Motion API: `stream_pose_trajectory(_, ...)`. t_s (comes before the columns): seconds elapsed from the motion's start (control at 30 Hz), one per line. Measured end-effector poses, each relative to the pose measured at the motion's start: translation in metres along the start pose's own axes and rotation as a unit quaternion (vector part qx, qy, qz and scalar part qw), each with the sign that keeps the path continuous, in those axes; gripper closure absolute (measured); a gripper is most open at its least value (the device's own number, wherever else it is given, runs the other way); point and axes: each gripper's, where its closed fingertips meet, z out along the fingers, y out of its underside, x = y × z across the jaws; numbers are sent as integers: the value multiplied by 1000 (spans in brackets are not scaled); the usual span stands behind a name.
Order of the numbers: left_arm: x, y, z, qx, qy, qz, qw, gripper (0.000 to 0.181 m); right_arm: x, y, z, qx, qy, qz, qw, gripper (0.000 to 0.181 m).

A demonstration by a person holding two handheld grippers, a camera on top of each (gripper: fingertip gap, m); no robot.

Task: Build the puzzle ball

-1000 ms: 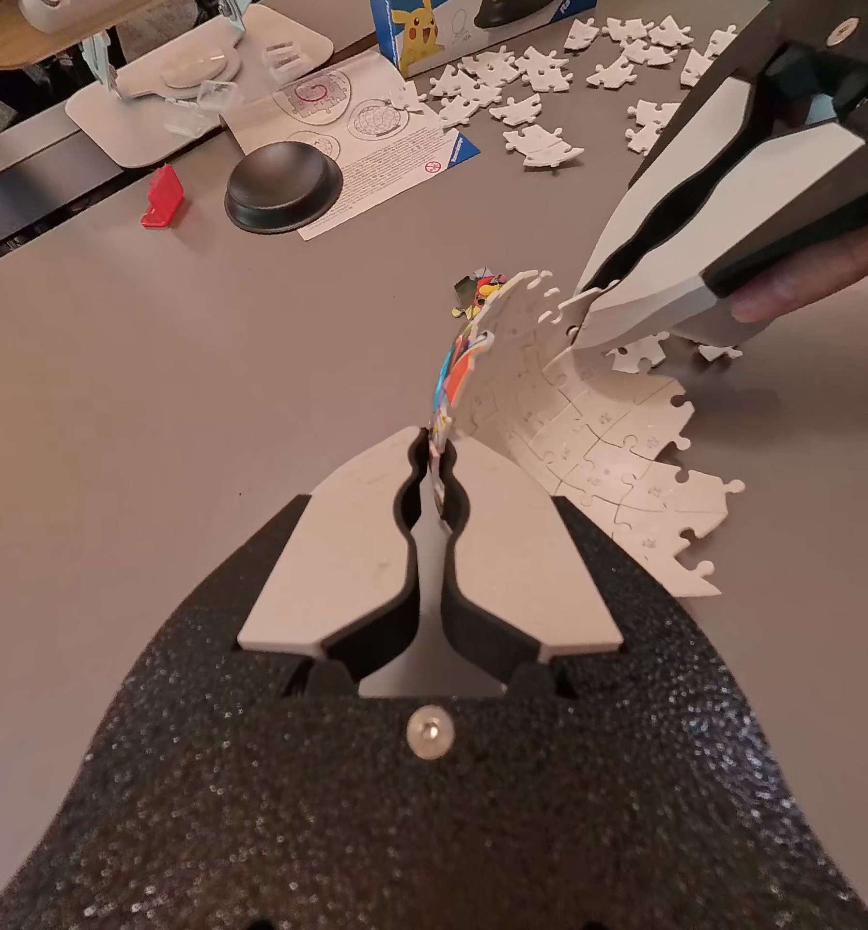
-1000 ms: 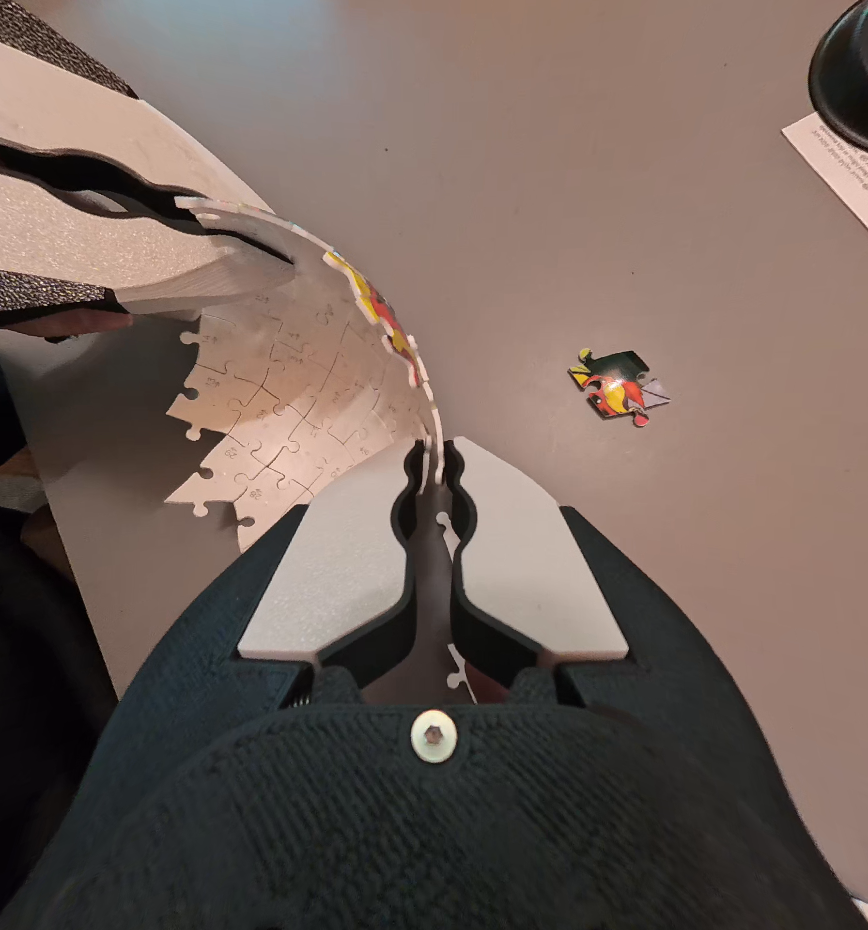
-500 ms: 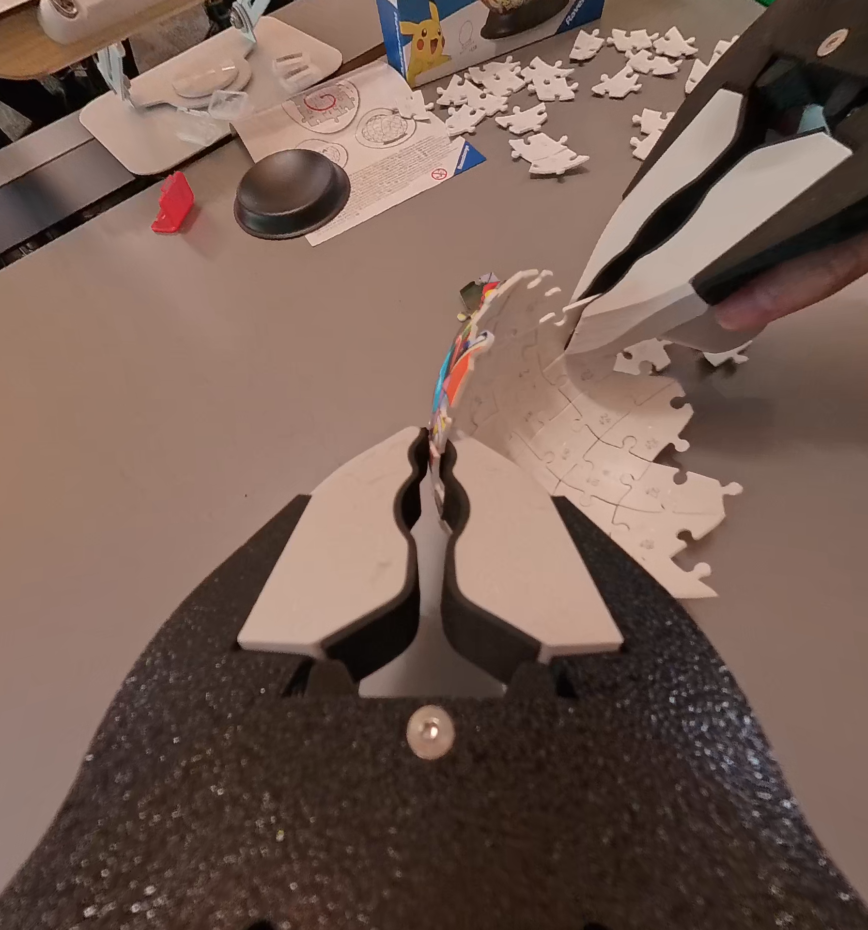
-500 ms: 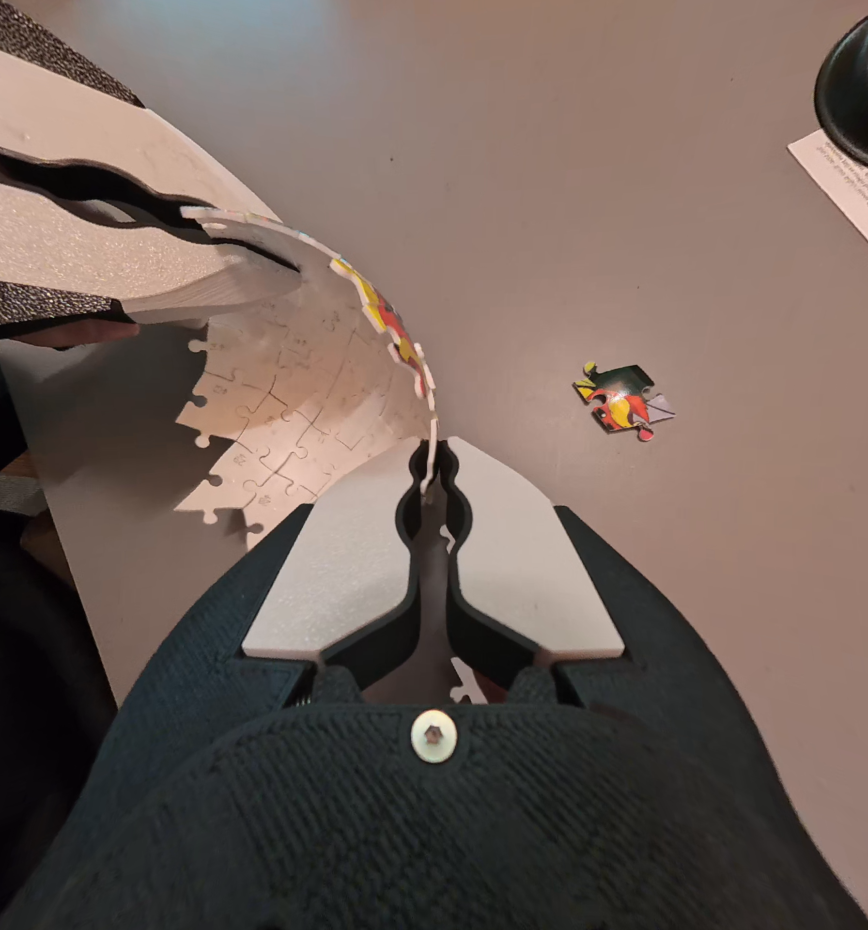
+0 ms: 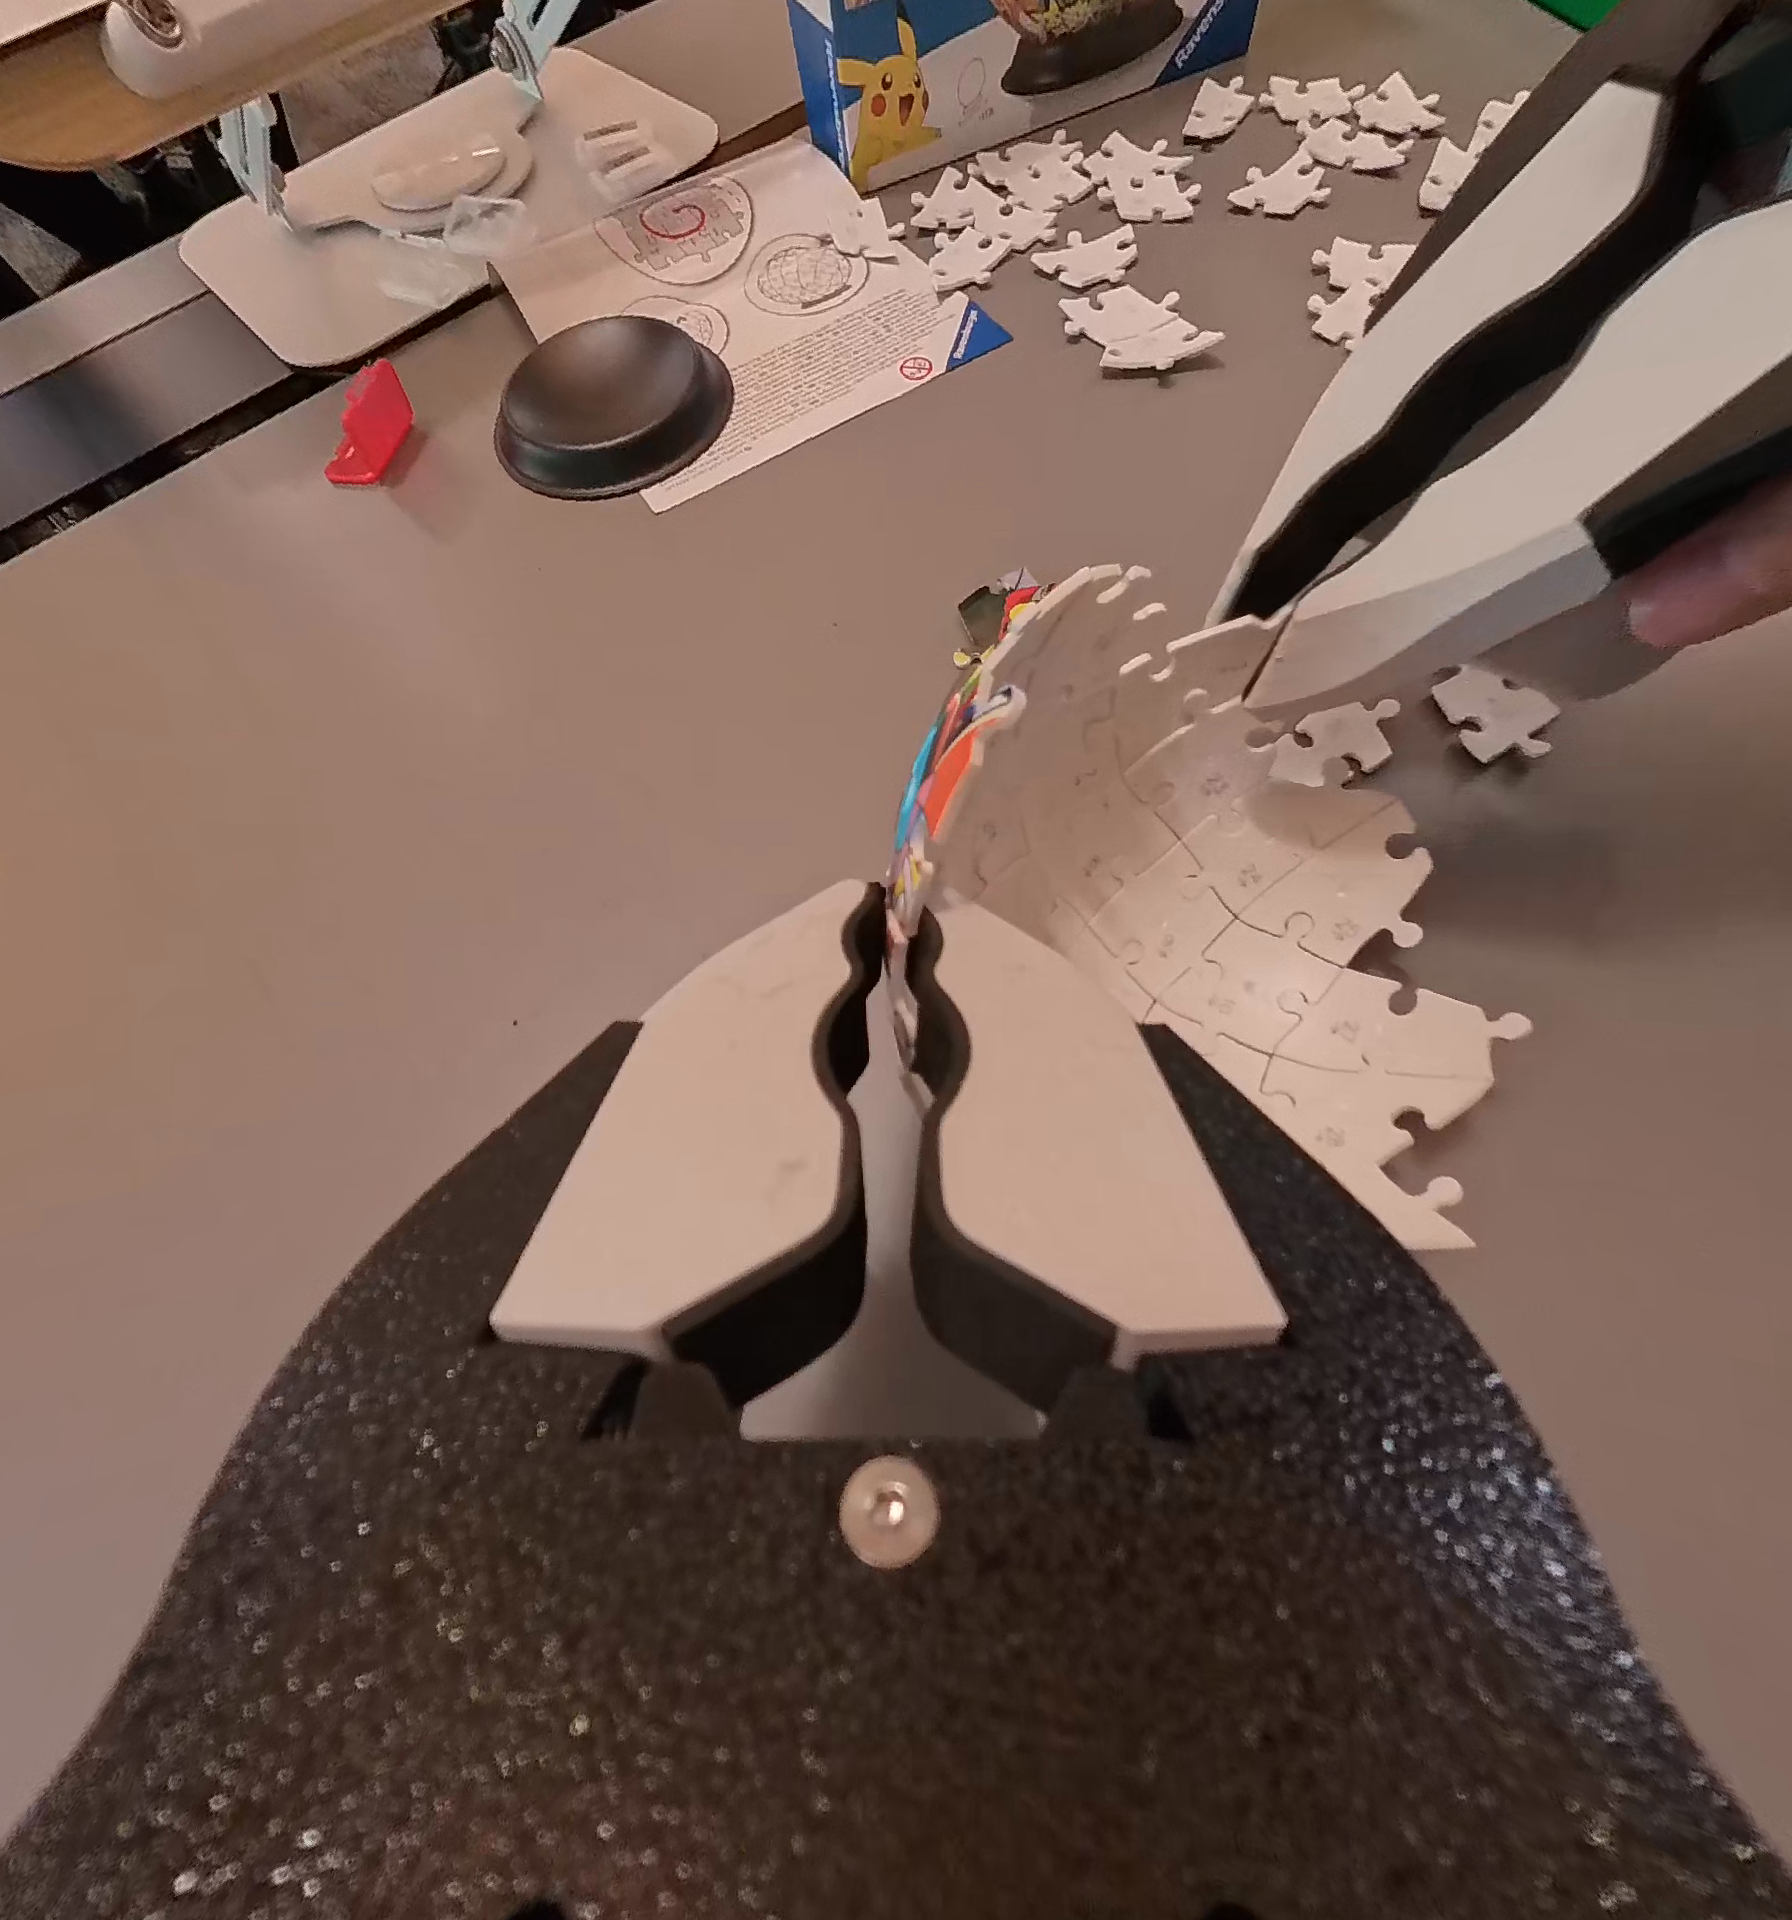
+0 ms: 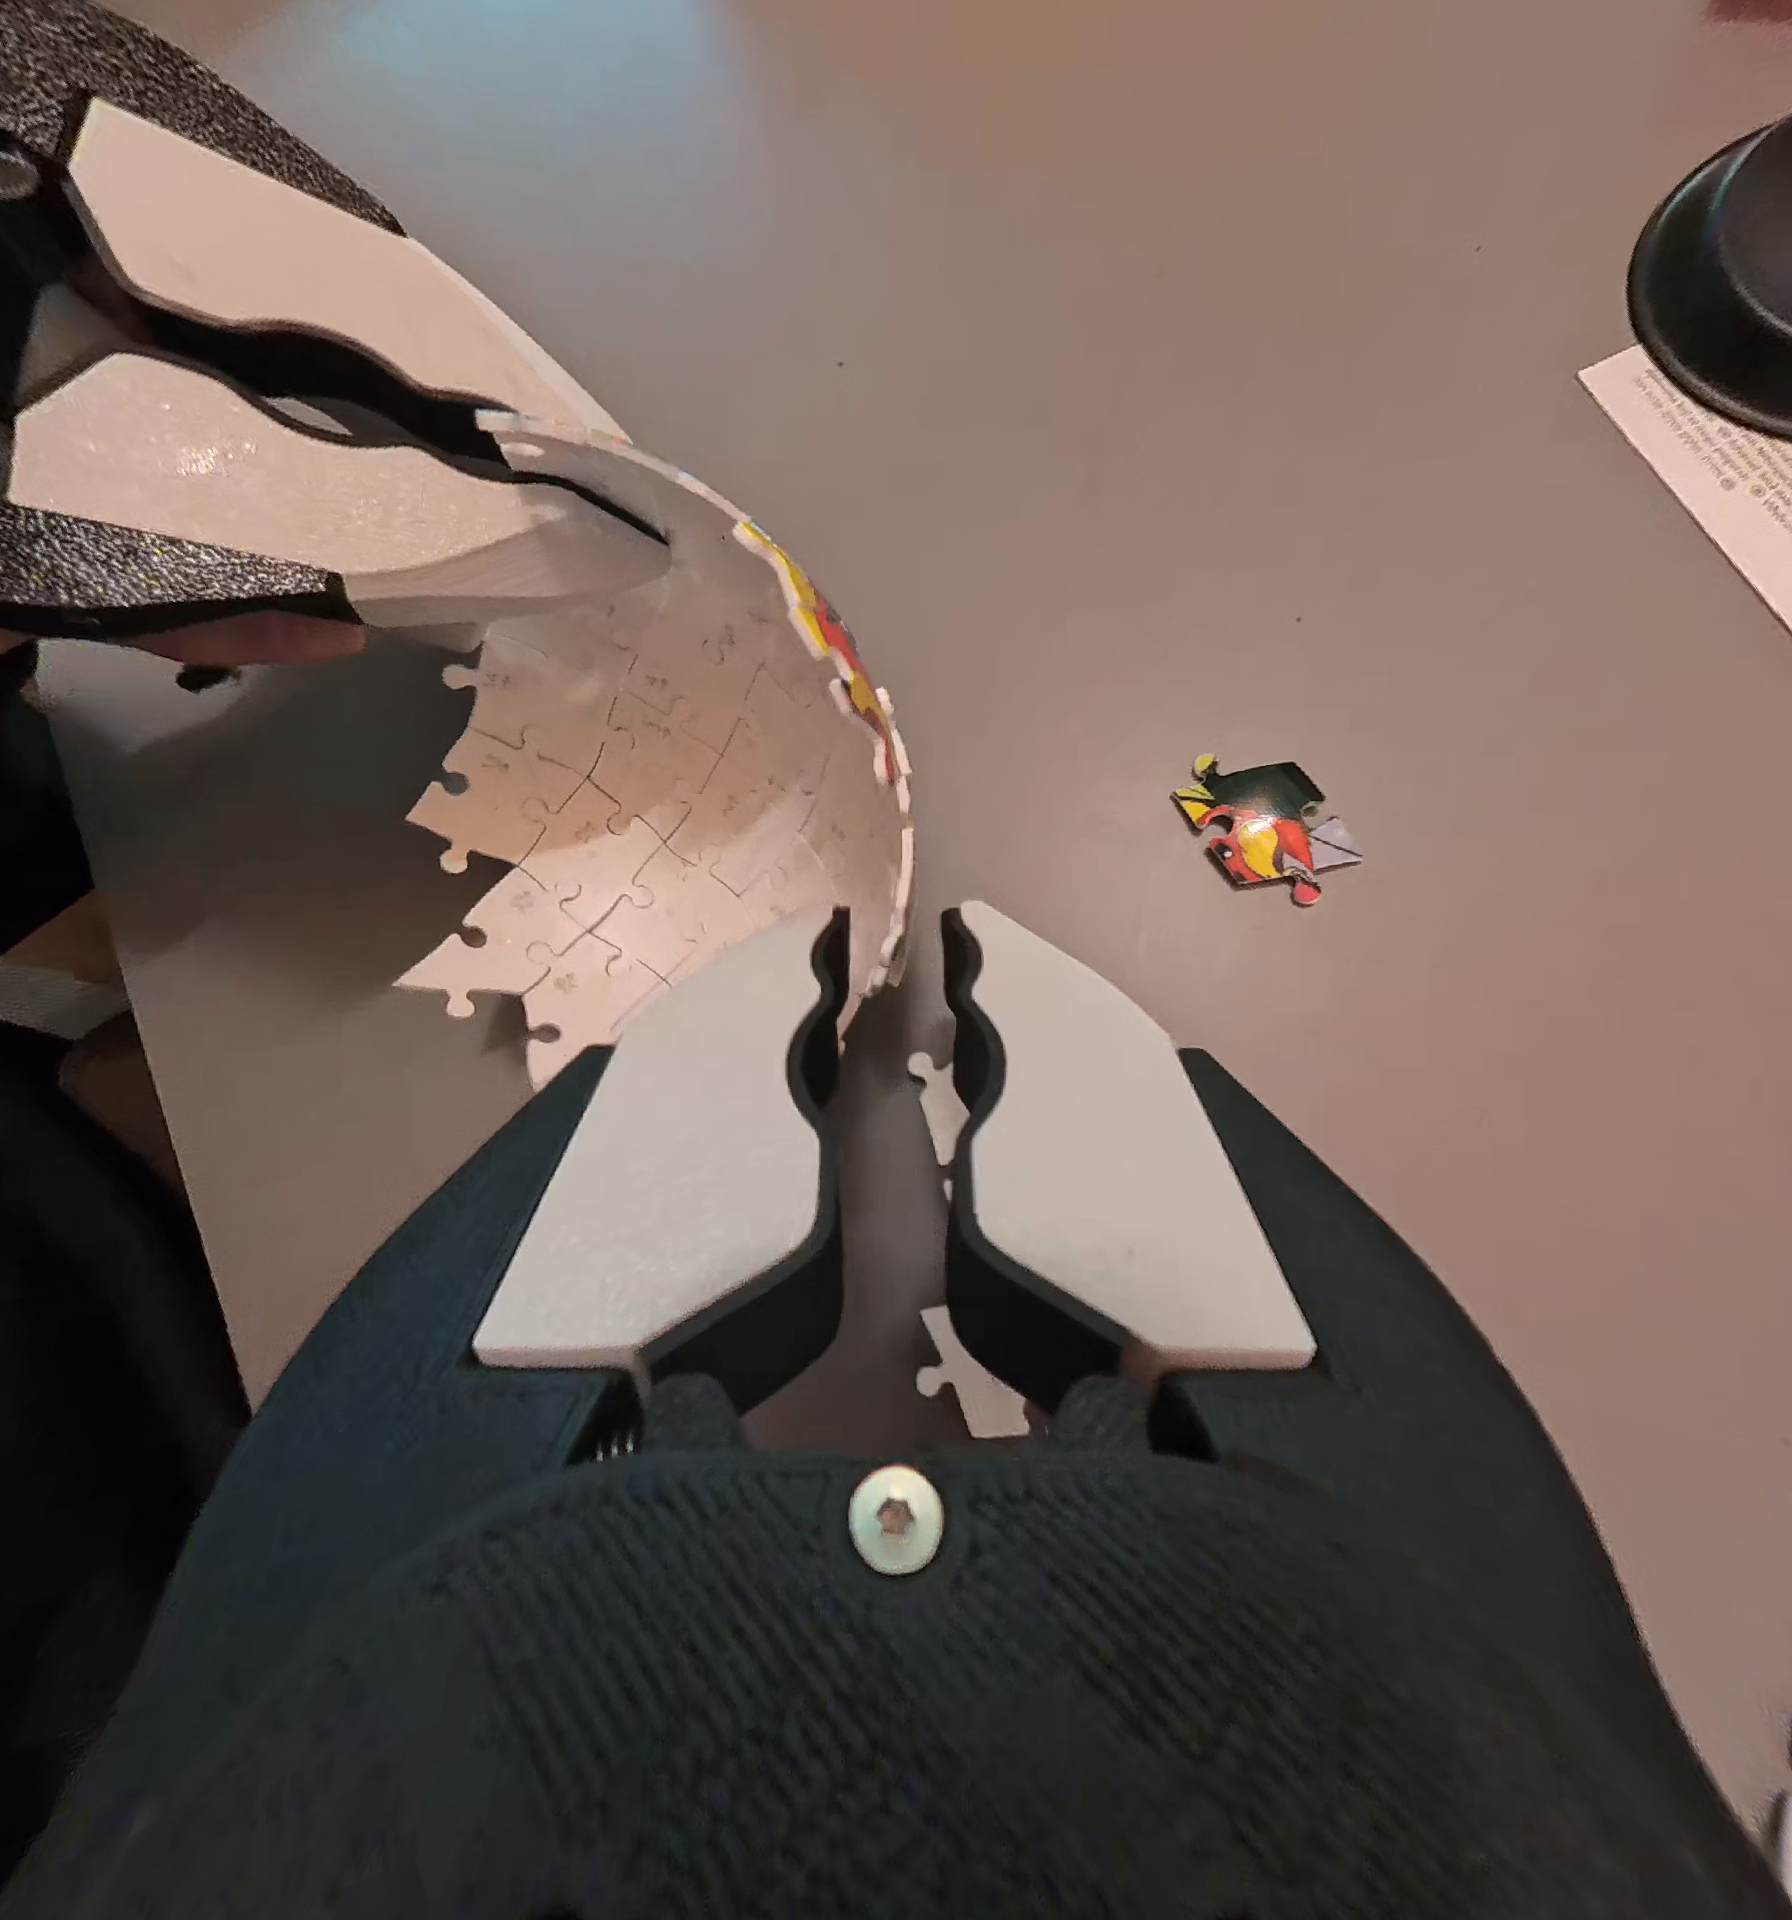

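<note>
Here, the grey table [image 5: 352, 831] was under the curved puzzle shell [image 5: 1214, 894], which was pinched at one edge by the left gripper [image 5: 902, 925]. The right gripper [image 6: 897, 935] was spread around the other edge. The loose coloured piece [image 6: 1266, 831] nearby should be picked up gently, so the shell is not bent.

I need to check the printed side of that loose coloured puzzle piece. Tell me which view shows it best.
The right wrist view: the loose coloured piece lies flat on the table, printed side up, unobstructed. In the left wrist view only a sliver of it peeks out behind the rim of the curved puzzle shell.
</note>
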Motion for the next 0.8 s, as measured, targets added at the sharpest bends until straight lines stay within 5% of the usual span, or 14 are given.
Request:
stream_pose_trajectory(0.6,-2,1,0,2,-1,-9,1000,179,3,-4,12,0,37,-20,999,178)
stream_pose_trajectory(0.8,-5,1,0,2,-5,-10,1000,179,1,-6,14,10,40,-27,999,166)
